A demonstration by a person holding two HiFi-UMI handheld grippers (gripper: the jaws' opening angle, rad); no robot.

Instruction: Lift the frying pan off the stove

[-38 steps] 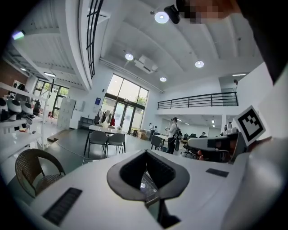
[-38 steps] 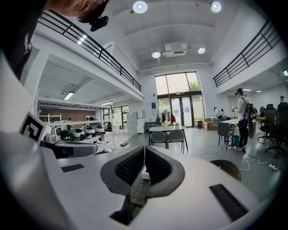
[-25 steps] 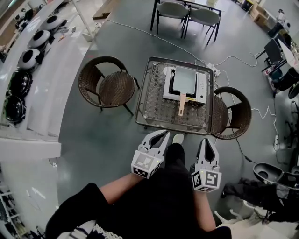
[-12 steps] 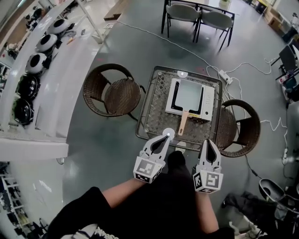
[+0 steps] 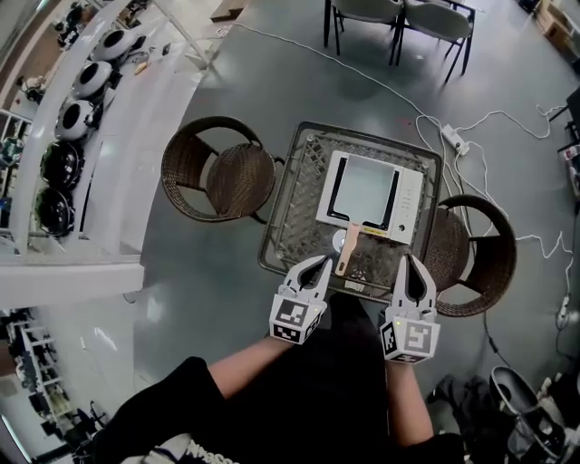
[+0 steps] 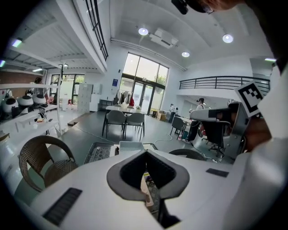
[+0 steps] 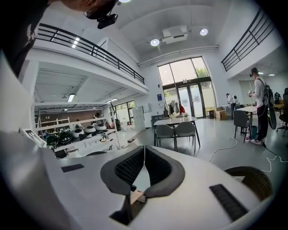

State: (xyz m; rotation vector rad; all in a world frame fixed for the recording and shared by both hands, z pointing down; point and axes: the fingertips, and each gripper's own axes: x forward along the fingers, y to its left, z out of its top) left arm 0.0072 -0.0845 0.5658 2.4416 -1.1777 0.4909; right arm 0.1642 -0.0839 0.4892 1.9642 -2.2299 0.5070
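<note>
A square grey frying pan (image 5: 364, 190) with a wooden handle (image 5: 346, 251) sits on a white stove (image 5: 410, 201) on a glass-topped wicker table (image 5: 288, 213). The handle points toward me. My left gripper (image 5: 323, 262) is shut and empty, its tips over the table's near edge just left of the handle's end. My right gripper (image 5: 405, 260) is also shut and empty, farther to the right of the handle. In the left gripper view the jaws (image 6: 145, 152) meet, with the stove (image 6: 130, 146) beyond them. In the right gripper view the jaws (image 7: 144, 148) meet above the handle (image 7: 137, 196).
Brown wicker chairs stand left (image 5: 222, 172) and right (image 5: 476, 245) of the table. A white counter (image 5: 118, 109) with round cookers (image 5: 91, 77) runs along the left. White cables and a power strip (image 5: 450, 138) lie on the floor behind the table. Grey chairs (image 5: 399, 14) stand farther back.
I have come closer to the table. Both grippers, still shut, moved forward from over the floor to the table's near edge beside the pan handle.
</note>
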